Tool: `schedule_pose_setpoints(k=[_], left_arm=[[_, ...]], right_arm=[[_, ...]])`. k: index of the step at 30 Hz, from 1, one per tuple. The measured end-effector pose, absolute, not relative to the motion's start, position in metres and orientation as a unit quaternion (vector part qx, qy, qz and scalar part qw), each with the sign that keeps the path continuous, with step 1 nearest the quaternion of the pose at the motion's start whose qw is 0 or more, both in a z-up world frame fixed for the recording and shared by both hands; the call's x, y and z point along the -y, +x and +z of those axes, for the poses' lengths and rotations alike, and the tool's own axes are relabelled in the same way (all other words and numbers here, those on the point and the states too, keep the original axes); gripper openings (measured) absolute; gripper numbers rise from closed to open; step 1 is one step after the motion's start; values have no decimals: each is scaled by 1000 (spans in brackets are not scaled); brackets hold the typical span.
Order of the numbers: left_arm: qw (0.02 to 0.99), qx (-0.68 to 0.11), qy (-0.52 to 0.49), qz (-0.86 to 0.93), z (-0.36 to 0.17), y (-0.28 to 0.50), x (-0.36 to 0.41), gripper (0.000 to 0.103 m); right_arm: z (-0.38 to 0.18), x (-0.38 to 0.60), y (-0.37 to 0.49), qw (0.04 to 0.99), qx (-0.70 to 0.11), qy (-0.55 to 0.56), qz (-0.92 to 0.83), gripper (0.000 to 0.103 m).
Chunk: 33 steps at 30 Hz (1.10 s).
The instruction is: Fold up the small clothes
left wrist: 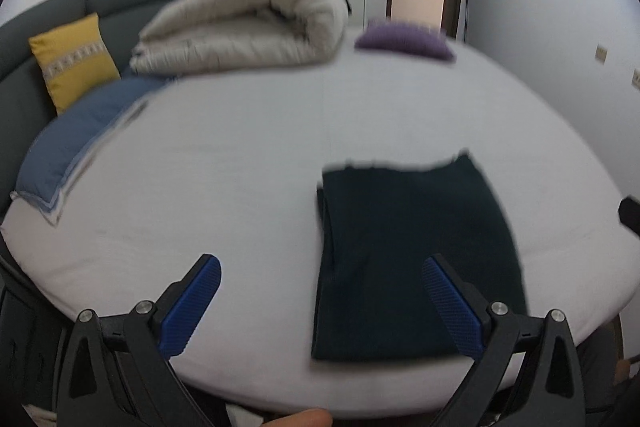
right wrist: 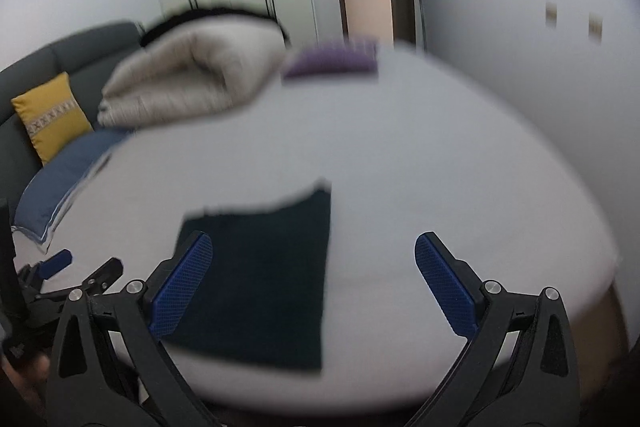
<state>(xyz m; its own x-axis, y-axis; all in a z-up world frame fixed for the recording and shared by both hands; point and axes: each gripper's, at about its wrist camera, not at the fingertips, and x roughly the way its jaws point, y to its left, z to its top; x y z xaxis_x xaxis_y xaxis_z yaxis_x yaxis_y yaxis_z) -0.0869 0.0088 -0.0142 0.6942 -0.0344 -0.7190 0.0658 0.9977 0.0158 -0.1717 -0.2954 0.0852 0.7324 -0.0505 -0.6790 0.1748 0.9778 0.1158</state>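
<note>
A dark, folded garment (left wrist: 412,255) lies flat on the white bed (left wrist: 248,163), near its front edge. In the right wrist view the same garment (right wrist: 260,279) sits left of centre. My left gripper (left wrist: 320,267) is open and empty, held above the bed with its right finger over the garment's left part. My right gripper (right wrist: 314,247) is open and empty, above the garment's right edge. The left gripper also shows at the left edge of the right wrist view (right wrist: 68,267). Both views are blurred.
A rolled beige duvet (left wrist: 248,23) and a purple folded cloth (left wrist: 404,39) lie at the far side of the bed. A blue pillow (left wrist: 80,143) and a yellow cushion (left wrist: 72,59) sit at the left by a grey headboard. A wall and doorway stand to the right.
</note>
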Motion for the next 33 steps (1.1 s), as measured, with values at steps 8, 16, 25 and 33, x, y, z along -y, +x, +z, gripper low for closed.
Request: schedule_pose_setpoints(k=[8,16,25,33], left_arm=[[911,-410,21,-30,-33,-83,-6,103],[909,-414,19,-31,-36,-82,-8,103],[908,-418,18,-27,-41,-80,-11,103],[907,-420,18,-26,-44,-79,-9,103]], right_arm=[[19,303,-170,902,-414,77,-96,103],[17,292,-172,908,-409,42,-77,103],[27,285,-175,907,-415,34,-61,103],[21,285,-169,903,-425,34,-56,103]])
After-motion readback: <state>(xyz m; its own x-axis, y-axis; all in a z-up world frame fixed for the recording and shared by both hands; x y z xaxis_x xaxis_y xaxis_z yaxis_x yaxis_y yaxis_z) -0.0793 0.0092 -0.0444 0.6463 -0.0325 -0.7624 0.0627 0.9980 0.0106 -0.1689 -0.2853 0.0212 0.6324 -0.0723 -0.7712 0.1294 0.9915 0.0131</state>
